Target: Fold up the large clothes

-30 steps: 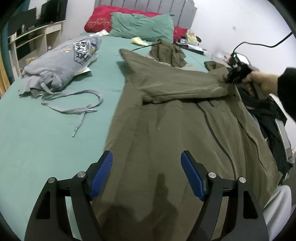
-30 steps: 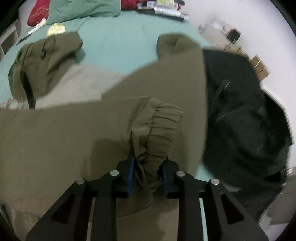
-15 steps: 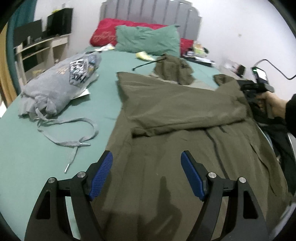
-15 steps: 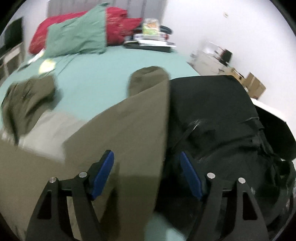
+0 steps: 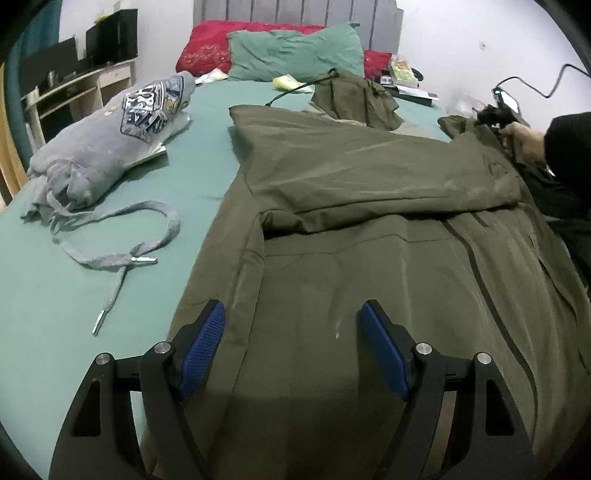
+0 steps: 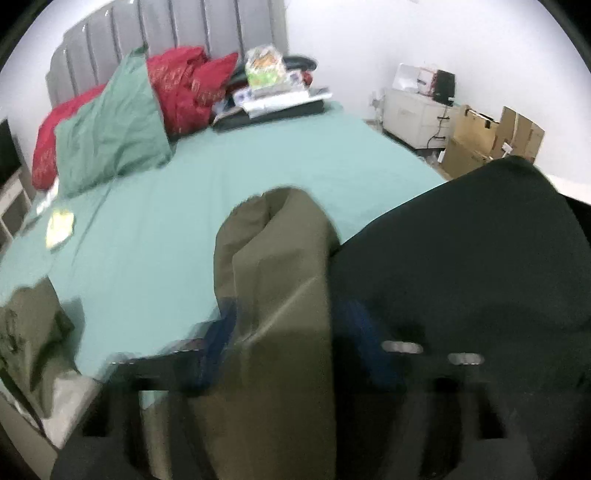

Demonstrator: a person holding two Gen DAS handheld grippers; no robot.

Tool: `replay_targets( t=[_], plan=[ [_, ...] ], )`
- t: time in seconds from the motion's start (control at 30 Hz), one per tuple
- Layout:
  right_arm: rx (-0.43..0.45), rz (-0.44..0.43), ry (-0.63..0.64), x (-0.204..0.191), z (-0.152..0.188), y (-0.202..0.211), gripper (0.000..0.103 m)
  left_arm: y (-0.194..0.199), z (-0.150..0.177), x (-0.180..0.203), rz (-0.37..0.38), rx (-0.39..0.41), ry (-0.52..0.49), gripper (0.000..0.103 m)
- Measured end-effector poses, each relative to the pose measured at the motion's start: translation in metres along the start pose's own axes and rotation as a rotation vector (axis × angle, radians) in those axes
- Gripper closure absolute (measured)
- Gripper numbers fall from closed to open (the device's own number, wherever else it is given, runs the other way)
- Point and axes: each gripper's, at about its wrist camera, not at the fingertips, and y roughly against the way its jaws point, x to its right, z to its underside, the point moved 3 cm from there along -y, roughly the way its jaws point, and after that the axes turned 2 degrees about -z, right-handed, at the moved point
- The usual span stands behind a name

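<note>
Olive jacket [image 5: 369, 236] spread on the bed [image 5: 110, 295], one sleeve folded across its chest.

Its long axis runs away from the left gripper [image 5: 291, 347], which hovers wide open and empty over the near hem. At the far shoulder, the right gripper [image 6: 291, 350] is blurred; I cannot tell its opening. Grey hoodie [image 5: 107, 147] lies left.

White walls [image 6: 351, 44]; grey headboard [image 5: 295, 11]; green-sheeted bed [image 6: 258, 166]; cardboard boxes [image 6: 491, 136].

olive jacket [image 5: 369, 236] — flat on bed | sleeve folded across chest
</note>
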Motion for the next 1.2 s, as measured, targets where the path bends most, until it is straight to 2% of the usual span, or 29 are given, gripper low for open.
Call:
replay_targets(
  t=[0.03, 0.07, 0.13, 0.2, 0.23, 0.4, 0.53, 0.6, 0.67, 0.8, 0.93, 1.0, 1.1, 1.2],
  plan=[
    [-0.034, 0.007, 0.016, -0.004, 0.004, -0.004, 0.102, 0.002, -0.001, 0.000, 0.007, 0.004, 0.002, 0.024],
    [-0.043, 0.022, 0.053, -0.010, 0.007, -0.004, 0.102, 0.005, -0.001, 0.000, 0.018, 0.014, 0.002, 0.024],
    [0.015, 0.079, 0.113, -0.019, 0.009, 0.013, 0.102, 0.006, -0.002, 0.002, 0.019, 0.021, -0.006, 0.024],
    [0.039, 0.132, 0.080, -0.010, 0.005, 0.034, 0.102, 0.012, -0.004, 0.006, 0.036, 0.033, -0.011, 0.024],
    [0.048, 0.108, 0.044, -0.007, 0.001, 0.045, 0.102, 0.015, -0.006, 0.008, 0.046, 0.039, -0.011, 0.024],
    [0.130, 0.232, 0.053, 0.013, -0.038, 0.138, 0.102, 0.042, -0.022, 0.011, 0.060, 0.113, -0.008, 0.024],
    [0.188, 0.225, 0.049, 0.001, -0.059, 0.206, 0.102, 0.061, -0.029, 0.000, 0.083, 0.112, 0.061, 0.024],
    [0.222, 0.171, 0.038, -0.018, -0.061, 0.235, 0.102, 0.073, -0.026, -0.004, 0.100, 0.126, 0.072, 0.024],
    [0.259, 0.092, 0.070, -0.056, -0.054, 0.260, 0.102, 0.085, -0.019, -0.006, 0.114, 0.130, 0.057, 0.024],
    [0.264, -0.014, 0.090, -0.125, -0.014, 0.280, 0.102, 0.098, -0.003, -0.003, 0.150, 0.117, 0.041, 0.024],
    [0.187, -0.118, 0.078, -0.188, 0.049, 0.260, 0.100, 0.107, 0.007, 0.001, 0.150, 0.130, -0.002, 0.024],
    [0.110, -0.206, 0.084, -0.220, 0.088, 0.237, 0.100, 0.111, 0.010, 0.000, 0.125, 0.136, -0.014, 0.024],
    [0.004, -0.281, 0.149, -0.266, 0.147, 0.204, 0.096, 0.107, 0.016, -0.008, 0.110, 0.108, 0.002, 0.024],
    [-0.141, -0.345, 0.242, -0.294, 0.202, 0.174, 0.088, 0.099, 0.020, -0.013, 0.095, 0.083, 0.009, 0.024]
  ],
)
